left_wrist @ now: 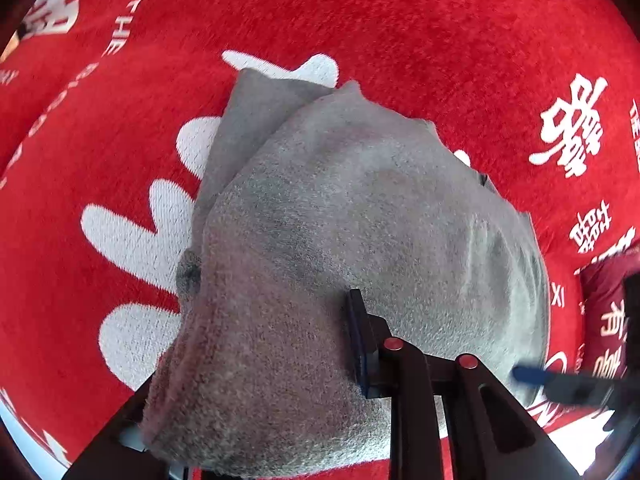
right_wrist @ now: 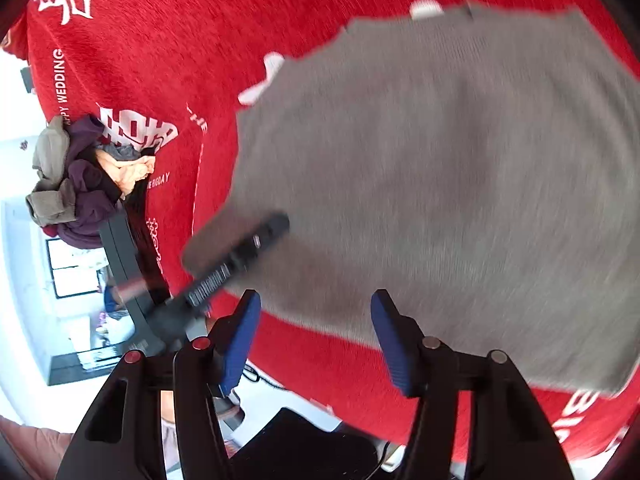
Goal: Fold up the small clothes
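A grey knit garment (left_wrist: 352,240) lies spread on a red blanket with white lettering (left_wrist: 440,40), one layer already lapped over another at its far left. The left gripper (left_wrist: 304,344) pinches a near fold of the cloth, though one finger is buried under fabric, so the grip is likely rather than certain. The right gripper (right_wrist: 316,340) hovers at the garment's near edge, fingers parted and holding nothing. Soft, light and limp, the knit will sag wherever unsupported; corners and hems look the surest holds. A pile of other clothes (right_wrist: 80,176) waits far left.
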`<state>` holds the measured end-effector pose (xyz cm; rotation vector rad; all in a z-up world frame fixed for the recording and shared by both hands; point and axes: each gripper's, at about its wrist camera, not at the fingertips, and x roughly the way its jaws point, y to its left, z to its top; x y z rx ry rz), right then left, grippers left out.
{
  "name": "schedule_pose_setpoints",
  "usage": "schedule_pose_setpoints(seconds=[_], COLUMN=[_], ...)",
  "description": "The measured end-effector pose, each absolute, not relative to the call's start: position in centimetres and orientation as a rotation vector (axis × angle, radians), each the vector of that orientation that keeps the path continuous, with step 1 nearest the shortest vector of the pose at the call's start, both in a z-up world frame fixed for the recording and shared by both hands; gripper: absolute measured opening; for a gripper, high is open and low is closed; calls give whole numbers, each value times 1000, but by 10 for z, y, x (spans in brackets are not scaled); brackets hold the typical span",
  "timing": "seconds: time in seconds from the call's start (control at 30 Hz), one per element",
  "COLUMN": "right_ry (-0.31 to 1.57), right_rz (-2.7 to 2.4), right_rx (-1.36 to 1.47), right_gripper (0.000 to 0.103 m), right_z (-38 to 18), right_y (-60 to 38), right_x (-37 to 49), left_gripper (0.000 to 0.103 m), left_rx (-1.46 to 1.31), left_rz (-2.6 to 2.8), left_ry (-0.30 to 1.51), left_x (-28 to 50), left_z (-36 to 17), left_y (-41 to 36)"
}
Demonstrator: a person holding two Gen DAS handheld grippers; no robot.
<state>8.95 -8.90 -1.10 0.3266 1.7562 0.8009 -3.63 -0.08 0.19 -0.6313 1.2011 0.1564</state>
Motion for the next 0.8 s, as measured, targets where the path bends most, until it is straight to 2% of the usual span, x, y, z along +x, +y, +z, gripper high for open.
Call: schedule_pose_setpoints(seconds=[0.1,0.17,0.27,0.37,0.6,0.8], right_ry=[1733,1724,1734,1765,1895,1934], right_rz=[801,792,801,850,968,994], right_rx=[260,215,175,88,-201,-569], right_gripper=[64,70,71,81,84,85], right_z=[-4,-2,-2,-3,-24,-47], right_y=[-75,-61,-37,0,99,166], right_x=[112,124,137,147,156,136], left_gripper=[20,20,20,20,20,20], left_rx=[-579,-519,-395,-228,9,64], left_rz=[145,137,119,78,18,3], left_ry=[1197,1189,1169,1141,1095,1071], left_x=[-37,-38,-38,-41,-49,-54], left_z=[6,11,17,25,31,32], left_y=[-4,-8,-19,-36,-62,-69])
